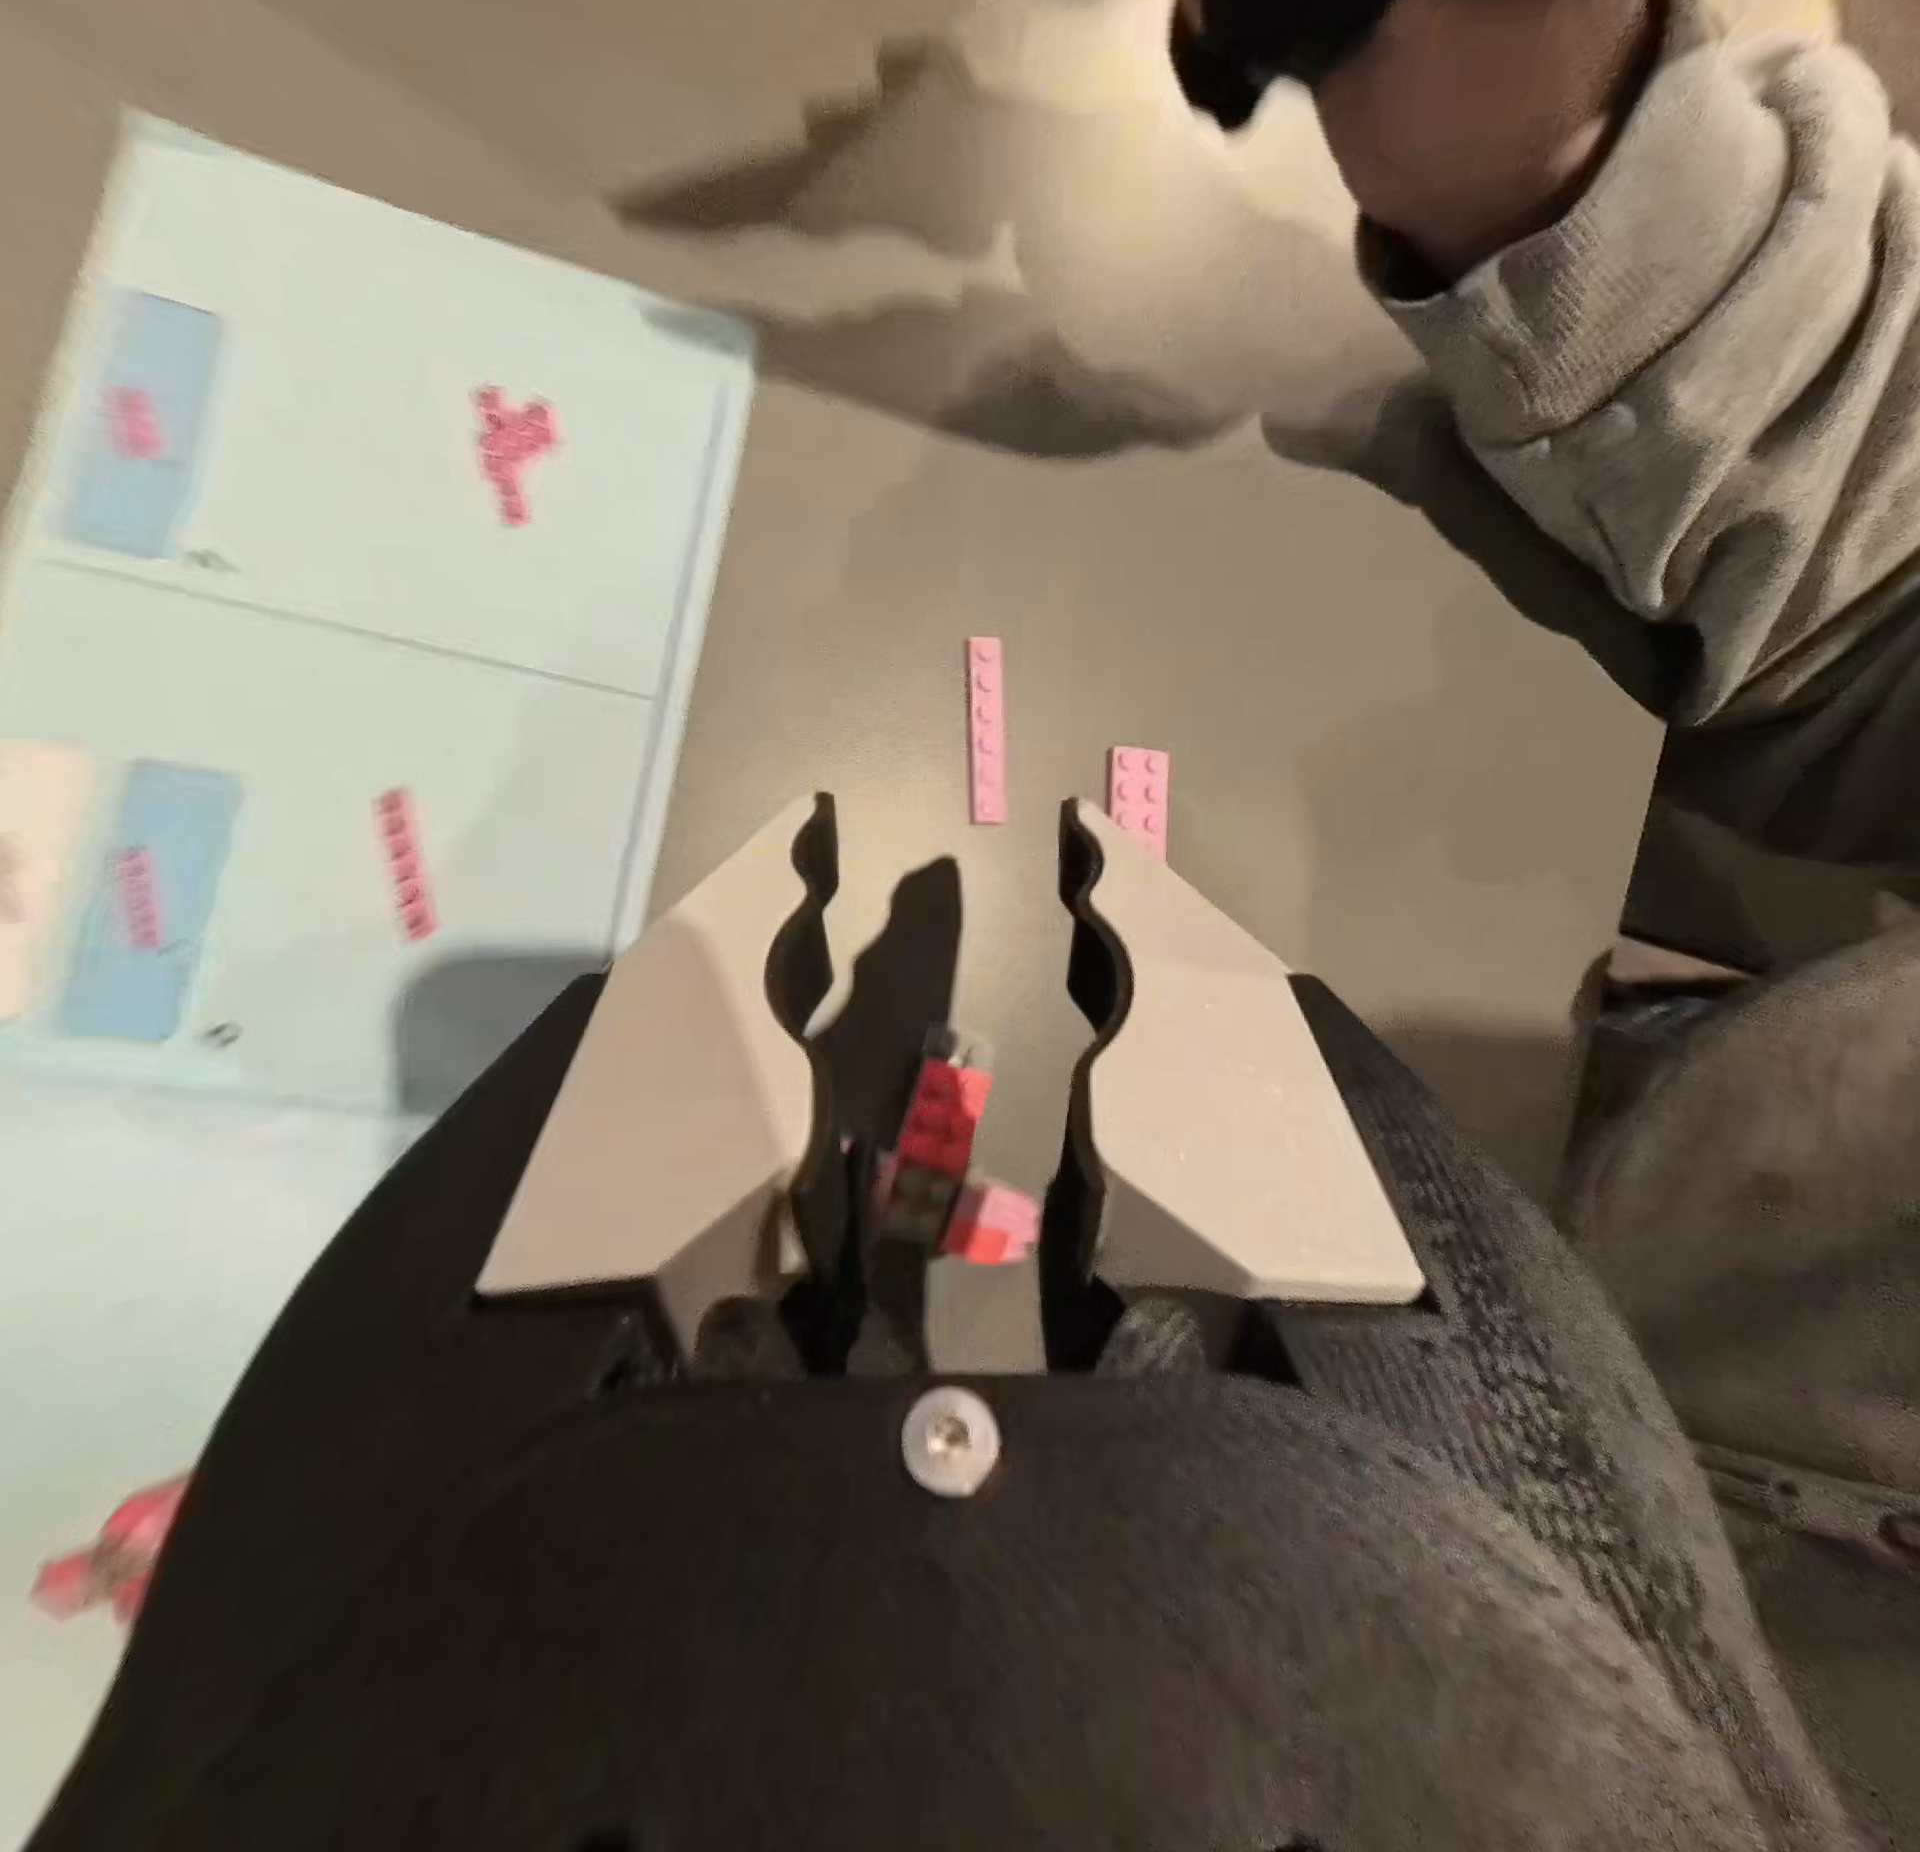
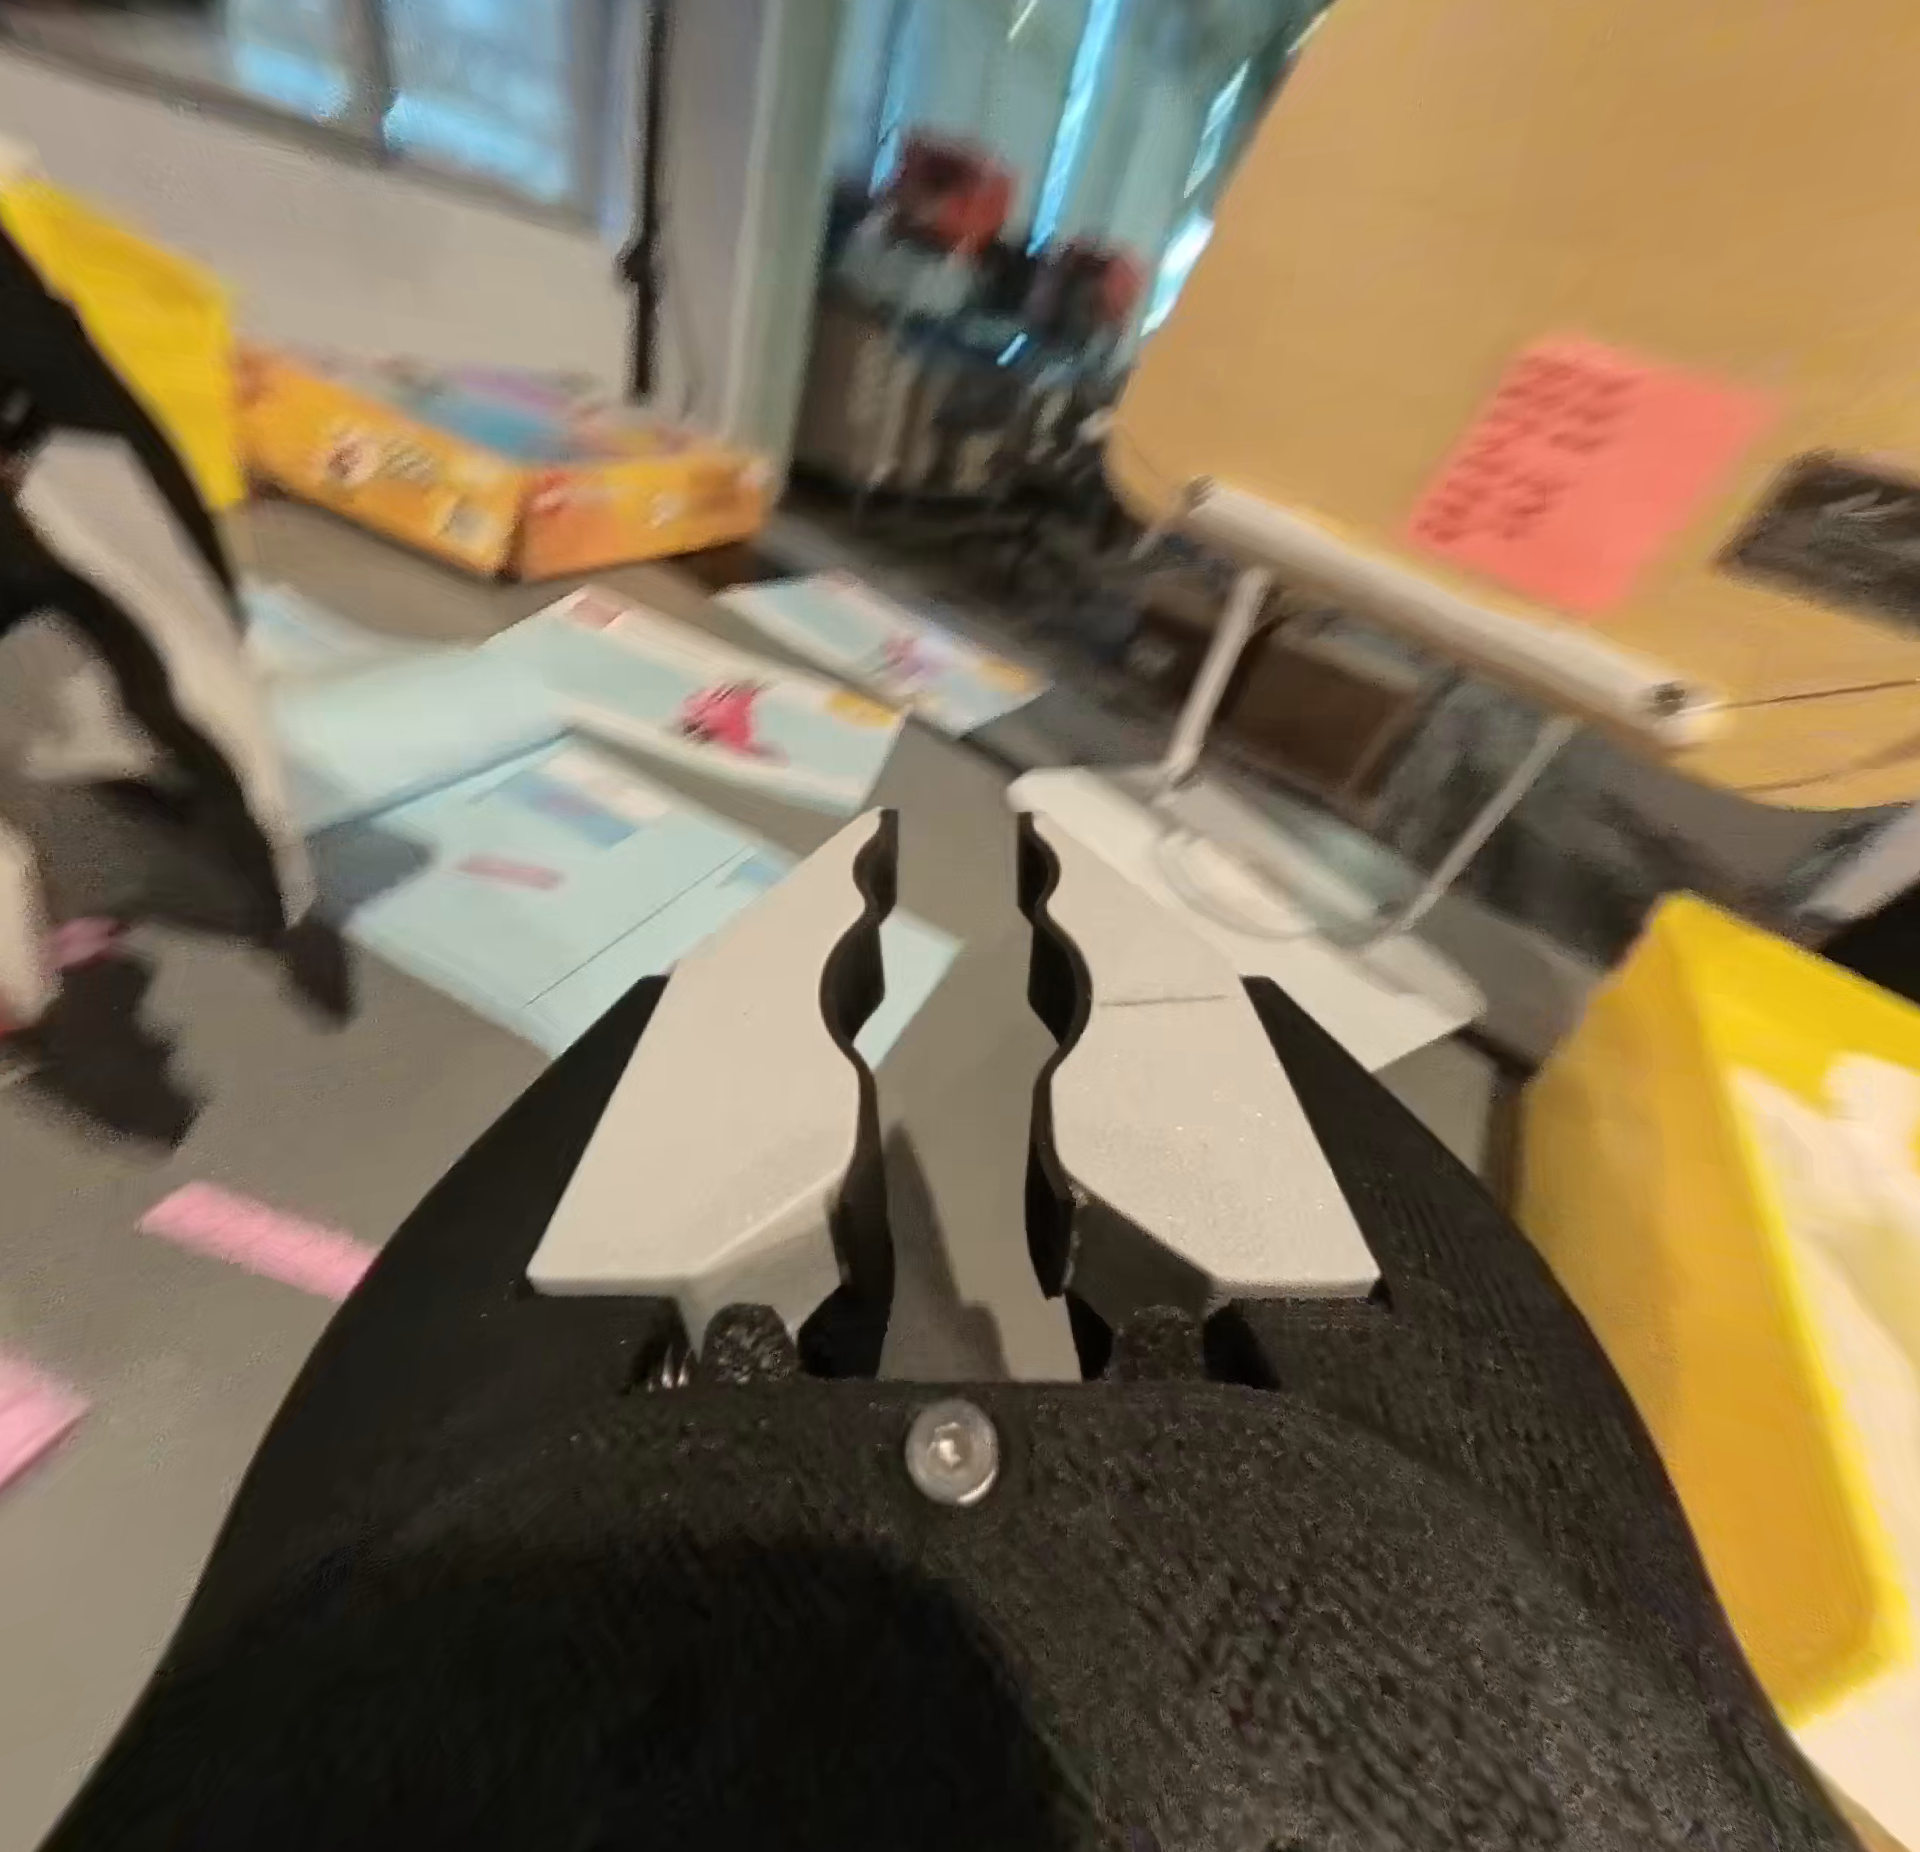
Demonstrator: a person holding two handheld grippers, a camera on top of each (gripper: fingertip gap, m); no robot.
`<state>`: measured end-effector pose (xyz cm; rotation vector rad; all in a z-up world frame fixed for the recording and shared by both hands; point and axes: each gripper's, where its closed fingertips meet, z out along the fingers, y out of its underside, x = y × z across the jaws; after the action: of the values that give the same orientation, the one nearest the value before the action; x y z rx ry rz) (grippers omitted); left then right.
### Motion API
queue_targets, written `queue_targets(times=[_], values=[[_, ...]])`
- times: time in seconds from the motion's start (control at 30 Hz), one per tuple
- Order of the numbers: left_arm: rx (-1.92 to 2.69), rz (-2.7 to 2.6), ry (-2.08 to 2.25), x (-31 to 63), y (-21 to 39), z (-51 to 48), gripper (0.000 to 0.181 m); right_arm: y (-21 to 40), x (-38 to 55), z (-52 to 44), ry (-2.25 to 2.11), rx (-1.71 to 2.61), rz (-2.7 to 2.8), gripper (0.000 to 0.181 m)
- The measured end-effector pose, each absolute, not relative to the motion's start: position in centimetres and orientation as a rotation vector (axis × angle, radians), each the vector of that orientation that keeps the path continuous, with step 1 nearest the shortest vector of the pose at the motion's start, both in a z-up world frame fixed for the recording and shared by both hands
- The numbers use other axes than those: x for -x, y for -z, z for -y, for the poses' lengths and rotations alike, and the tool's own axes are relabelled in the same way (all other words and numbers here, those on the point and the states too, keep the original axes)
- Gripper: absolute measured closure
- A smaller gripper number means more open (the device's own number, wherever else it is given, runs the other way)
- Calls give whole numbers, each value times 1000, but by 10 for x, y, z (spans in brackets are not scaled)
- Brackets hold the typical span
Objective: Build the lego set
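Note:
My left gripper (image 1: 951, 815) is open and empty, pointing down at the grey table. A small red and pink lego assembly (image 1: 940, 1148) lies on the table between the bases of its fingers, not gripped. A long pink plate (image 1: 987, 732) and a short pink plate (image 1: 1140, 794) lie just past the fingertips. My right gripper (image 2: 956, 820) is empty, its jaws a narrow gap apart, held above the table. The left gripper (image 2: 156, 680) shows blurred at the far left of the right wrist view, with two pink plates (image 2: 260, 1252) near it.
An open instruction booklet (image 1: 364, 576) lies left of the plates; it also shows in the right wrist view (image 2: 623, 815). A person's sleeve (image 1: 1662, 400) reaches in at the upper right. A yellow bin (image 2: 1714, 1283) stands at the right, an orange box (image 2: 499, 483) and a chair (image 2: 1455, 296) behind. Measured from the fingertips, the long pink plate (image 1: 987, 732) is 6 cm or so from the left gripper and 15 cm from the right. It turns up in the right wrist view (image 2: 263, 1261) as well.

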<state>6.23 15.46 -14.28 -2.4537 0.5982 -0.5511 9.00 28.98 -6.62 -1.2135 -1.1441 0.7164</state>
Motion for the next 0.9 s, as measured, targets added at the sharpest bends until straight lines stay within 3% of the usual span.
queue_targets(times=[0.07,0.2,0.37,0.9], values=[[2316,-550,459,-38,127,-146,139,88,-88,-272,-730,1393,1266,146],[2064,-434,195,23,104,-126,139,137,-95,-212,-849,1705,1332,140],[1861,-310,83,64,96,-107,139,176,-86,-167,-680,1858,1404,120],[1695,-414,-12,60,90,-89,144,189,-85,-168,-582,1979,1261,134]])
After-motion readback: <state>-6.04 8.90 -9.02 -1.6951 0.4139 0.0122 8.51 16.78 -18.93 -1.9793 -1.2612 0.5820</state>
